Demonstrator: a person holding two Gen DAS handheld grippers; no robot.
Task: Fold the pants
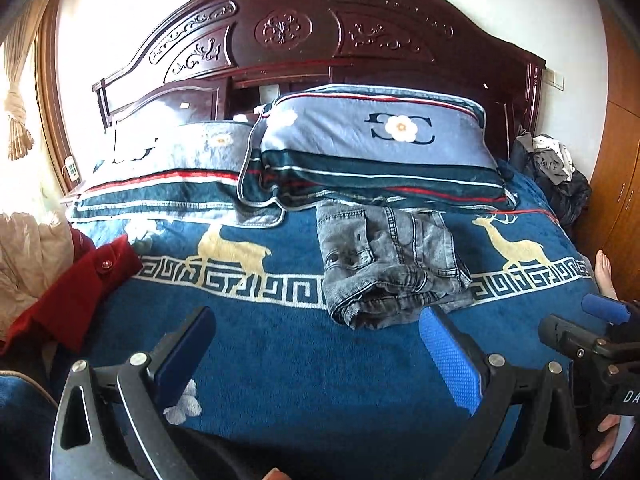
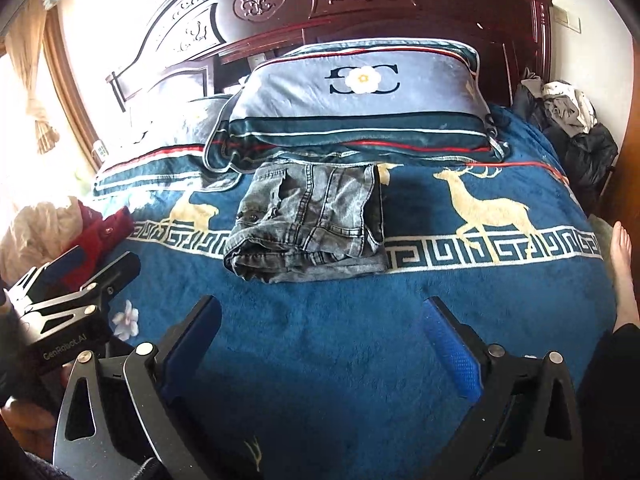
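Grey denim pants (image 1: 388,264) lie folded into a compact bundle on the blue deer-pattern blanket (image 1: 280,360), just below the pillows. They also show in the right wrist view (image 2: 312,224). My left gripper (image 1: 320,328) is open and empty, held above the blanket a little short of the pants. My right gripper (image 2: 320,316) is open and empty, also short of the pants. The right gripper shows at the right edge of the left wrist view (image 1: 592,328); the left gripper shows at the left edge of the right wrist view (image 2: 76,276).
Two blue striped pillows (image 1: 376,140) lean on the carved dark wooden headboard (image 1: 288,32). A red garment (image 1: 72,292) lies at the bed's left edge. A pile of dark clothes (image 1: 556,172) sits at the right. A bare foot (image 2: 622,264) rests by the bed's right side.
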